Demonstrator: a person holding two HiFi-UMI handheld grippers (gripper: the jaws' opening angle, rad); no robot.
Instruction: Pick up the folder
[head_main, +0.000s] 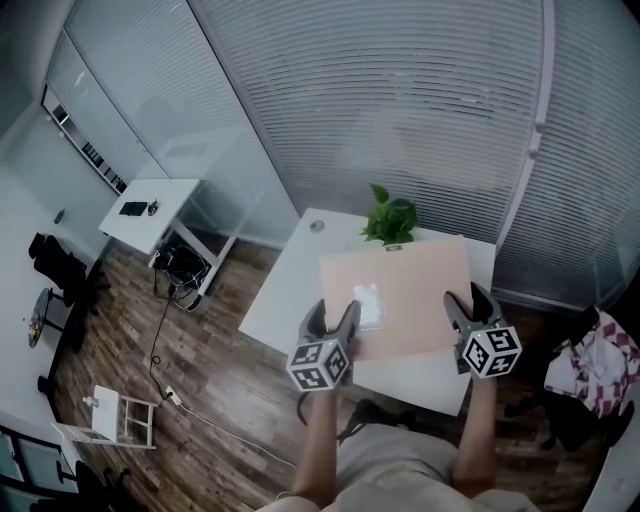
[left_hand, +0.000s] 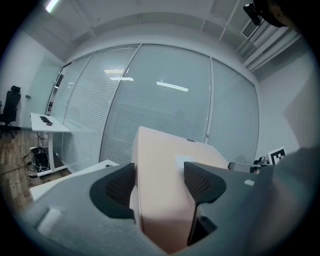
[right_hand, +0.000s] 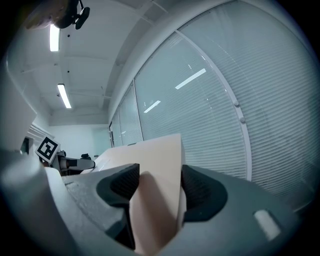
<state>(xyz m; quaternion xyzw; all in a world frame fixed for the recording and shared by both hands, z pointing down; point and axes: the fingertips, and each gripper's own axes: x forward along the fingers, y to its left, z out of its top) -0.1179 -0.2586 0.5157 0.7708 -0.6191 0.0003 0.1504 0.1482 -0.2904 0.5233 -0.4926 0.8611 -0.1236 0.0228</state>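
Plainly, one folder is clamped by two grippers: left gripper and right gripper.

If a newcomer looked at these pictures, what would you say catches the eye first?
The large pale pink folder stands out, gripped at its left and right edges by the left gripper and the right gripper, each closed on it. It covers much of the white table beneath, and a green plant stands at the table's far edge just beyond it.
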